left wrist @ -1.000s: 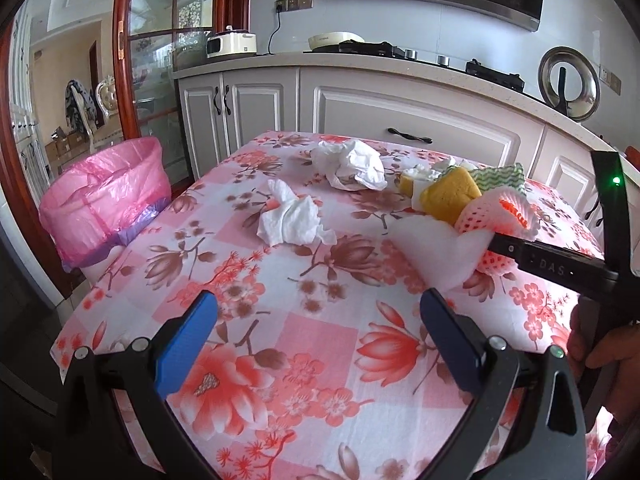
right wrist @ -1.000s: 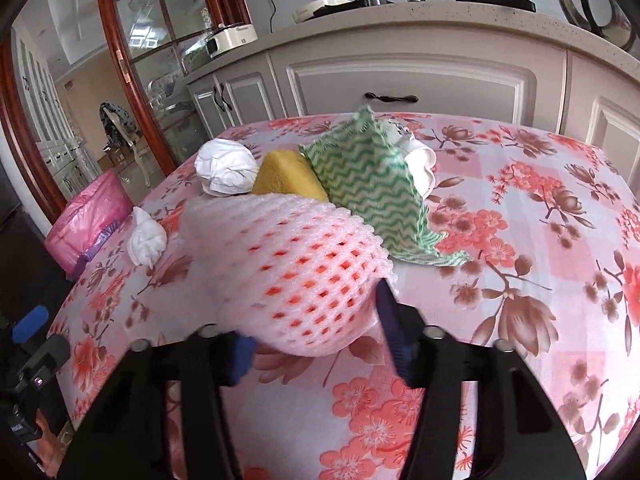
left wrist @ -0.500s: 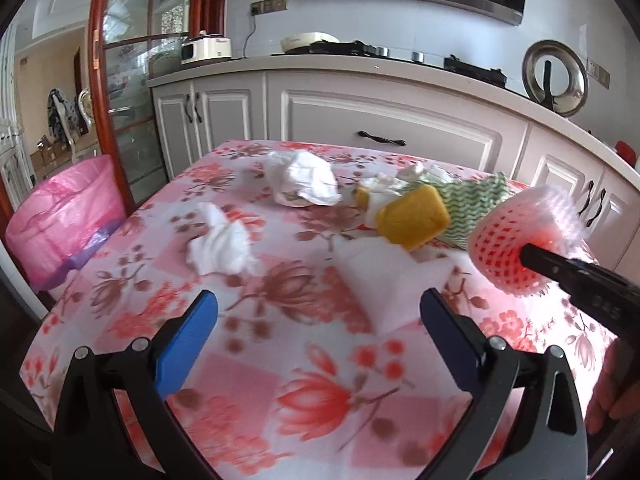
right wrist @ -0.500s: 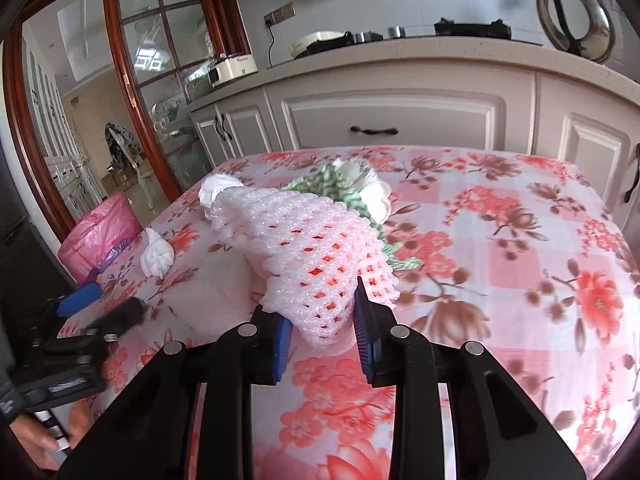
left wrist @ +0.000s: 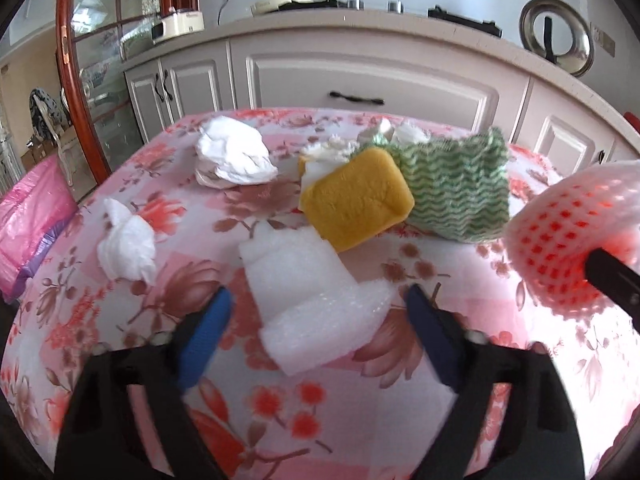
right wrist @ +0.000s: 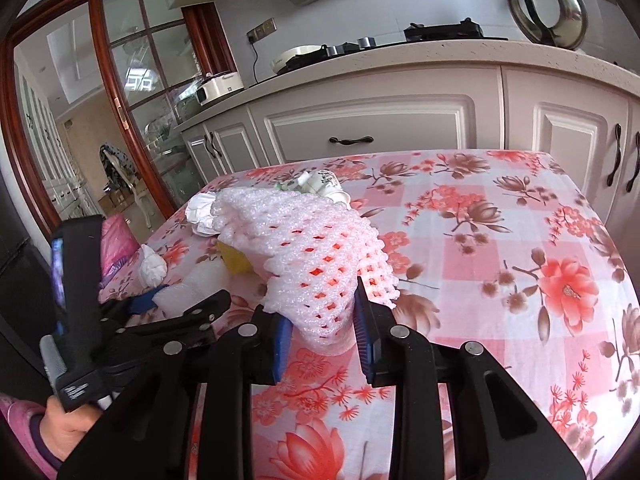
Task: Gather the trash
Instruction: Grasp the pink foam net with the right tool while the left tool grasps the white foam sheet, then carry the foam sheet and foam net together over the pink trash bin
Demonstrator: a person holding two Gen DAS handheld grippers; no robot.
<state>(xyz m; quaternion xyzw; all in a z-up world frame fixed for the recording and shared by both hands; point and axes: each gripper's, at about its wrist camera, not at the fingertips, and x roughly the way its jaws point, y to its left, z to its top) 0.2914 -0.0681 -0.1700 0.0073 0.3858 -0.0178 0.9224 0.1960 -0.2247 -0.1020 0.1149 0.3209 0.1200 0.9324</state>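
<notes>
- Two grippers are over the table (left wrist: pixel 400 432).
- Left gripper (left wrist: pixel 316 320) is closing around white foam (left wrist: pixel 312 300), pads not touching.
- Right gripper (right wrist: pixel 322 338) pinches pink net (right wrist: pixel 316 256).

right gripper (right wrist: pixel 322 340) jaws clamping pink foam net (right wrist: pixel 312 248), floral tablecloth (right wrist: pixel 500 240)

Bare tablecloth (right wrist: pixel 500 264) right side, sponge (left wrist: pixel 356 196), cloth (left wrist: pixel 456 196), 2 tissue wads (left wrist: pixel 128 244) crowding left, possibly more behind
</notes>
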